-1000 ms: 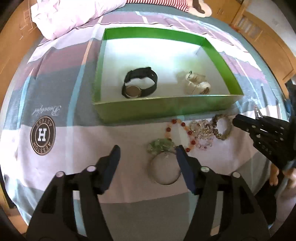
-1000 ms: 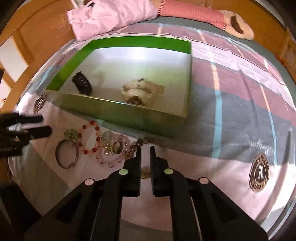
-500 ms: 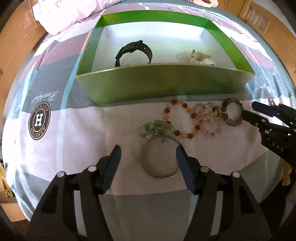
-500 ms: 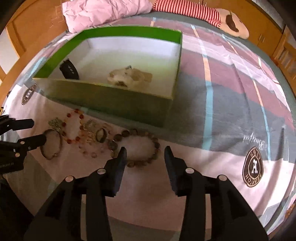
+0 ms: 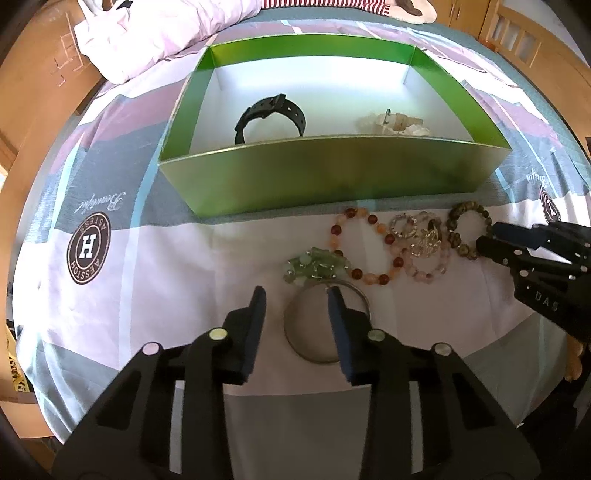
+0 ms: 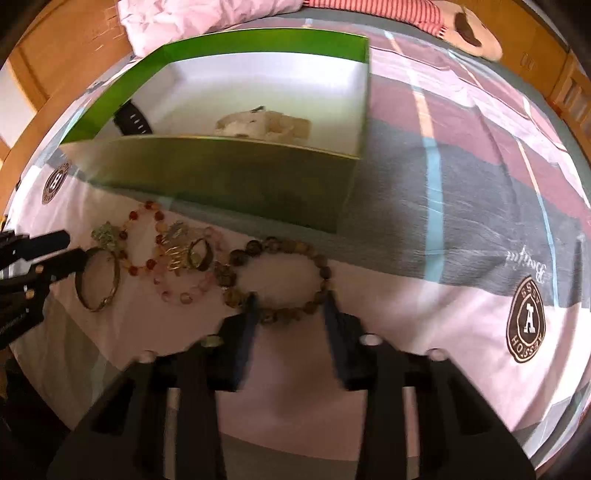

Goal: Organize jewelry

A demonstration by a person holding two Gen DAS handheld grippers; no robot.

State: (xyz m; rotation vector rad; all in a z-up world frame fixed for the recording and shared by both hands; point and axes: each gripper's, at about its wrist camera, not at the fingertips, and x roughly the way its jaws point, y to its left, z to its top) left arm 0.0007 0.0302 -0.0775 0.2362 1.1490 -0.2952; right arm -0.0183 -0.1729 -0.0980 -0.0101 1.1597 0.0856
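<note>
A green box (image 5: 332,177) (image 6: 221,177) stands on the bed and holds a black watch (image 5: 271,120) and a pale beaded piece (image 5: 391,123). In front of it lie a silver bangle (image 5: 314,354) (image 6: 96,282), a green bead cluster (image 5: 317,264), a red-orange bead bracelet (image 5: 364,245), a pink bead bracelet with charms (image 5: 424,247) and a brown bead bracelet (image 6: 284,278) (image 5: 467,229). My left gripper (image 5: 297,295) is open, its right finger over the bangle. My right gripper (image 6: 290,301) is open around the brown bracelet's near side.
A pink quilt (image 5: 155,33) lies bunched behind the box. Wooden bed frame (image 5: 40,103) runs along the left. The striped sheet carries round logo patches (image 5: 88,248) (image 6: 526,321).
My right gripper opened, moved forward and lowered onto the brown bracelet. My left gripper dropped closer to the bed, its right finger now over the bangle.
</note>
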